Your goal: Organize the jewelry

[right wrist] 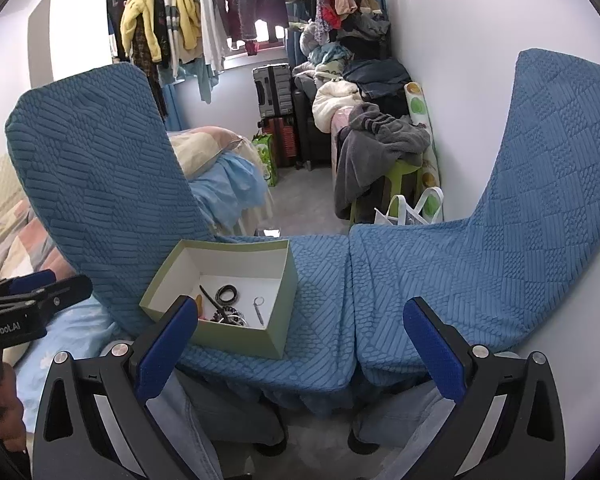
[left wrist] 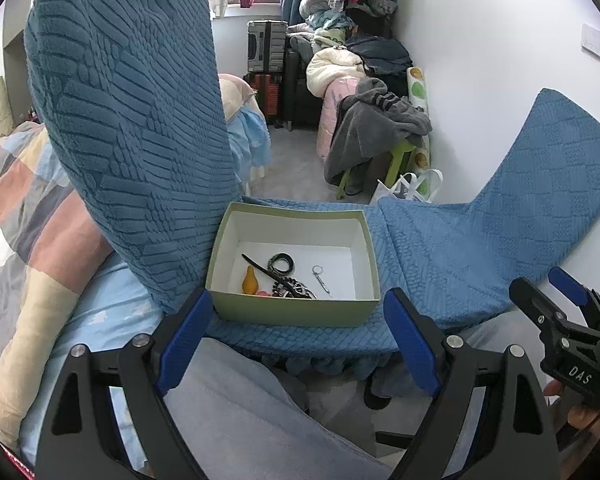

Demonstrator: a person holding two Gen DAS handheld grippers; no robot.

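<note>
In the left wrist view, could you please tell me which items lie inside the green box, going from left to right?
Orange pear-shaped piece → black stick-like clip → coiled black band → small silver key-ring piece, all on the white floor of the green box.

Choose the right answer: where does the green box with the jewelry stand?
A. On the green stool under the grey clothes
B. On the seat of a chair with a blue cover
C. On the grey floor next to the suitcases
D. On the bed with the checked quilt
B: the green box rests on the blue-covered chair seat, just beside the chair's backrest.
</note>
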